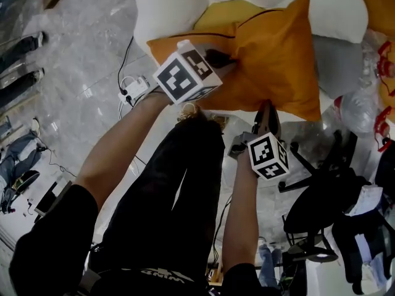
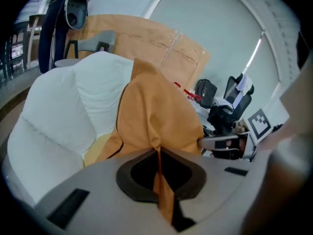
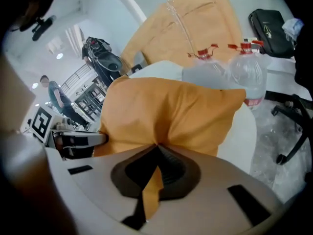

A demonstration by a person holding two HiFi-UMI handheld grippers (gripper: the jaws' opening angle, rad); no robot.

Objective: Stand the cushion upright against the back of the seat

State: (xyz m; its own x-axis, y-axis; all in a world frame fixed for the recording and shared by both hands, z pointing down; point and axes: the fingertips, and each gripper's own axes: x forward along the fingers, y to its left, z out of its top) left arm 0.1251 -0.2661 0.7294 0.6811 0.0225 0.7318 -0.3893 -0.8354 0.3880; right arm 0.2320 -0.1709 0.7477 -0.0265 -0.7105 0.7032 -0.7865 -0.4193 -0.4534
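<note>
Pinching cushion point(image 1: 271, 60): left claw point(image 2: 158, 153), right claw point(image 3: 156, 150)

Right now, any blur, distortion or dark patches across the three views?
Head view: orange cushion sharp, the person's dark clothing loses detail. Left gripper view: fisheye bend, black corners, right edge blurred. Right gripper view: same bend, left edge dark and blurred.

We are stretching both bare forearms forward and downward, the left arm point(image 1: 114, 150) angled out from our left side, the right arm point(image 1: 237, 214) rising almost straight ahead. We are clamping the left gripper point(image 1: 219, 59) point(image 2: 158, 151) tightly onto a fold of the orange cushion point(image 1: 271, 60), and clamping the right gripper point(image 1: 266, 106) point(image 3: 156, 146) onto its near edge, both pointing obliquely down
</note>
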